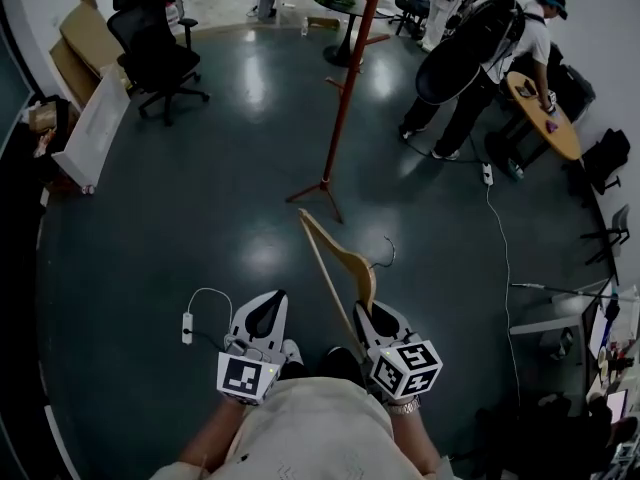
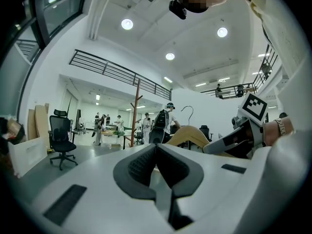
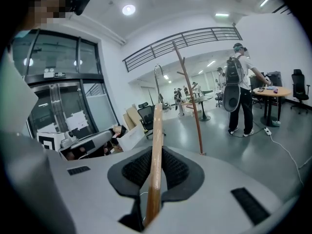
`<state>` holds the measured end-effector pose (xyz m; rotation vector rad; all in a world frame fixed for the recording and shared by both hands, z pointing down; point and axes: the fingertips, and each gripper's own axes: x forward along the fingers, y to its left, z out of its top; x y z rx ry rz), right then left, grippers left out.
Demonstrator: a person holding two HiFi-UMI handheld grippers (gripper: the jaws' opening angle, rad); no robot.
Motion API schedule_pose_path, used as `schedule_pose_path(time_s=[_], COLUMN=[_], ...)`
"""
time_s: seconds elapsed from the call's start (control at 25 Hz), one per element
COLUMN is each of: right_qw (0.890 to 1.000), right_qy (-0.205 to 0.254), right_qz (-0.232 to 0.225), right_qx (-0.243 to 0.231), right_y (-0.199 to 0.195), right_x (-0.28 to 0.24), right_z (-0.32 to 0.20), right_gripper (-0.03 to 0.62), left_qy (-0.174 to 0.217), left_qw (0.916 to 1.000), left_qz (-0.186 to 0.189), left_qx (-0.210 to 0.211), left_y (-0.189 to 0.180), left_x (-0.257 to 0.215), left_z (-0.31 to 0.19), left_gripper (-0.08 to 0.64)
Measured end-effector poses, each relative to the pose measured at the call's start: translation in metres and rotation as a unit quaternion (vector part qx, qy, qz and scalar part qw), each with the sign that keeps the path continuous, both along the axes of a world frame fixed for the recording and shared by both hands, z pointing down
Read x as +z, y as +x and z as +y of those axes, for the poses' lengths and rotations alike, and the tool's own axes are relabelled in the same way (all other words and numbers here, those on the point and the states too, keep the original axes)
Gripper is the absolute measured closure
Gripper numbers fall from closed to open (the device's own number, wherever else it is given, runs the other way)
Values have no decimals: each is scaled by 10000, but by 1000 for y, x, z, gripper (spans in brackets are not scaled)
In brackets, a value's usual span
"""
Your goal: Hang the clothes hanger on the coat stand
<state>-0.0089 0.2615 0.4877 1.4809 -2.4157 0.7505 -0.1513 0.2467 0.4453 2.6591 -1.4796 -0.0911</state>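
Observation:
The wooden clothes hanger (image 1: 343, 256) with its metal hook (image 1: 386, 252) is held over the dark floor, and my right gripper (image 1: 371, 314) is shut on its lower arm. In the right gripper view the hanger's bar (image 3: 156, 145) runs upright between the jaws of the right gripper (image 3: 157, 154), hook (image 3: 157, 79) at the top. The red-brown coat stand (image 1: 337, 83) stands ahead, its feet (image 1: 316, 193) just beyond the hanger's tip; it also shows as the coat stand (image 3: 189, 96) and the coat stand (image 2: 137, 112). My left gripper (image 1: 267, 306) is shut and empty, to the left of the hanger (image 2: 191, 135).
A black office chair (image 1: 156, 52), cardboard sheets (image 1: 84, 42) and a white board (image 1: 96, 128) line the left. A person with a big black bag (image 1: 470, 50) stands by a round wooden table (image 1: 545, 114) at the right. A power strip (image 1: 187, 327) and a cable (image 1: 502, 230) lie on the floor.

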Motion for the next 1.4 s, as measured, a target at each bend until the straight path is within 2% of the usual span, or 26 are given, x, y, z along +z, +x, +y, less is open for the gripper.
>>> schedule_pose_path(time_s=[0.28, 0.6, 0.92, 1.2, 1.4], right_qw=[10000, 9993, 9984, 9979, 9970], right_qy=[24, -23, -207, -206, -153], right_qz=[46, 21, -18, 9, 213], right_qx=[-70, -373, -531, -615, -730], right_y=[-4, -17, -20, -2, 22], right_x=[-2, 3, 24, 29, 37], right_z=[-22, -51, -85, -129, -175], right_gripper=[523, 523, 523, 523, 523], left_qy=[-4, -28, -284, -485, -245], left_qw=[9999, 9987, 9965, 9943, 9950], left_qz=[-73, 4, -99, -604, -271], left_qx=[-121, -504, -784, -734, -933], left_y=[-9, -25, -33, -17, 12], left_x=[0, 5, 23, 37, 19], left_z=[-10, -30, -57, -97, -150], left_gripper=[546, 546, 546, 546, 546])
